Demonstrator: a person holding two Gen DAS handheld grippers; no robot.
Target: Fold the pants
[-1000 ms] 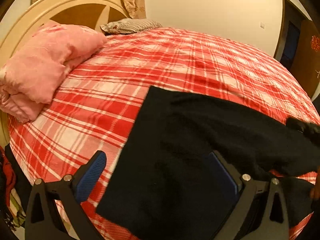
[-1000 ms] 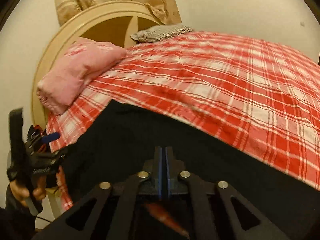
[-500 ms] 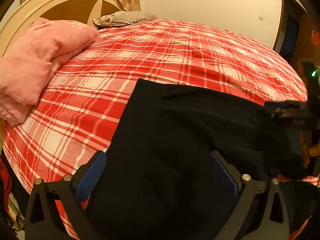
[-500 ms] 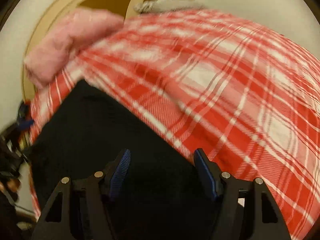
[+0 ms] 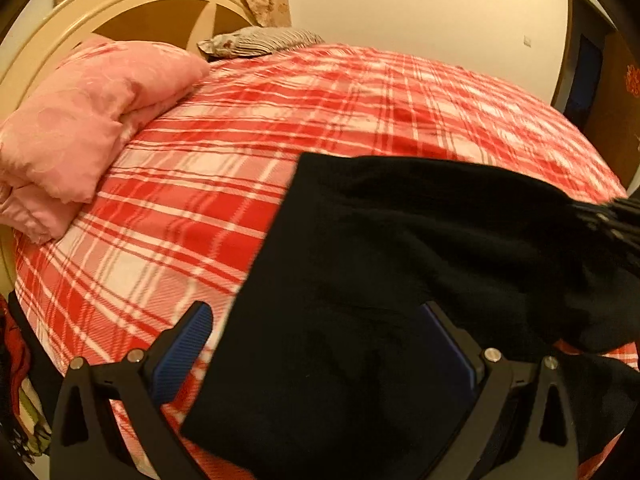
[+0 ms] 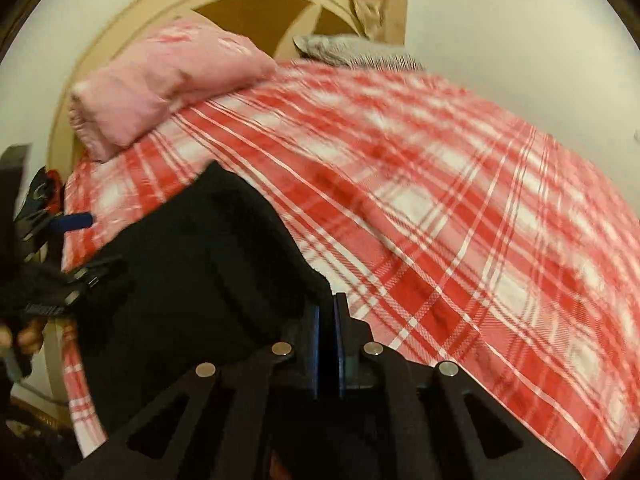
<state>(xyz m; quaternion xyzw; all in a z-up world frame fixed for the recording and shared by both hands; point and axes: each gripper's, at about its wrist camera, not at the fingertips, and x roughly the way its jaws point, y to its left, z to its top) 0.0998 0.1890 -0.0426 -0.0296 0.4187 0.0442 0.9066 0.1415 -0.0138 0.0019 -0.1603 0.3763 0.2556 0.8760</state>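
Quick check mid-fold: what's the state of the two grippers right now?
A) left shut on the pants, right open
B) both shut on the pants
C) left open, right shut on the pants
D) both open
C: the left gripper has its blue pads spread wide over the black pants, while the right gripper has its pads pressed together on the pants' edge.

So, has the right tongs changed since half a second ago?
Yes. The right tongs were open over the pants then; now they are shut at the cloth's edge by the plaid cover.
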